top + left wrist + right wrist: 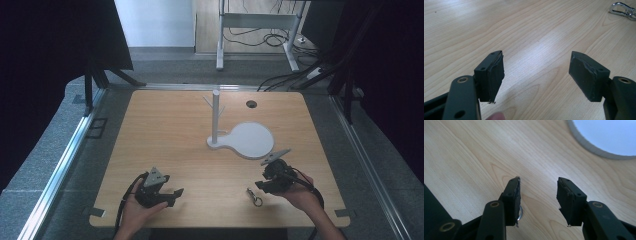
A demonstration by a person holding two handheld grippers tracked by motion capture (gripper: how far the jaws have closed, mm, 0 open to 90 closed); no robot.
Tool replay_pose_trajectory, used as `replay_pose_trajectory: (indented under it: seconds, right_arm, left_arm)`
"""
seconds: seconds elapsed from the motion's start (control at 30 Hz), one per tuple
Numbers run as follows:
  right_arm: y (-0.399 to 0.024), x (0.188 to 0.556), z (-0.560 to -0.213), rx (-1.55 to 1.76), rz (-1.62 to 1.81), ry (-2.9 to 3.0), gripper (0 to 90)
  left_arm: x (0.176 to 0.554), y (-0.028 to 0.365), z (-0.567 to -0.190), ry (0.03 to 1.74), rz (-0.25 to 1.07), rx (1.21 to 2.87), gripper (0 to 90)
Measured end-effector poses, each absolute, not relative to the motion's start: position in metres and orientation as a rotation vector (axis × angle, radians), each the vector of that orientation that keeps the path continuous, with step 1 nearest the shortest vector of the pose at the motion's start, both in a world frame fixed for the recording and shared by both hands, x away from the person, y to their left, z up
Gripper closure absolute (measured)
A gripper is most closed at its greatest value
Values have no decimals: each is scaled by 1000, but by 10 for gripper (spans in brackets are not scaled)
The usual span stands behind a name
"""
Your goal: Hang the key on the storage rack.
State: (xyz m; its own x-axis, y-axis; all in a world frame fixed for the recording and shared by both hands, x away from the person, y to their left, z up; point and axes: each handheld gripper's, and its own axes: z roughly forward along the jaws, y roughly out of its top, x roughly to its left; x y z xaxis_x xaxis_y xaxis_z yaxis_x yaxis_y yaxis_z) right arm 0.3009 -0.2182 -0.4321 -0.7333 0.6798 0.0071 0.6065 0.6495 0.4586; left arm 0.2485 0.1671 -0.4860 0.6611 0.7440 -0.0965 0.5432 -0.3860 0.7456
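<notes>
Your left gripper [172, 196] lower left, jaws wide, empty, your right gripper [262, 185] lower right, jaws partly apart, empty, metal clip [254, 196] just beside it on table [165, 130].

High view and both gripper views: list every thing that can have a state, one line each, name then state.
Left gripper: open, nothing between its fingers, held just above the table.
Right gripper: open, no thing pressed between its fingers.
Metal clip: lying flat on the table, loose, beside the right gripper.
White stand: upright, its pegs bare.
White tray: flat on the table, nothing on it.
</notes>
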Motion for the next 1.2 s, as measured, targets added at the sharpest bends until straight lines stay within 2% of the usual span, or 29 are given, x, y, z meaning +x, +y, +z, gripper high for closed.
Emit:
replay_pose_trajectory:
  seconds: [0.6, 1.2]
  right_arm:
    - [-190, 300, -458, 1013, 534, 2797, 570]
    - [-191, 294, -477, 1037, 489, 2827, 571]
  left_arm:
    - [248, 161, -488, 981, 312, 2107, 288]
    - [248, 159, -491, 976, 309, 2122, 288]
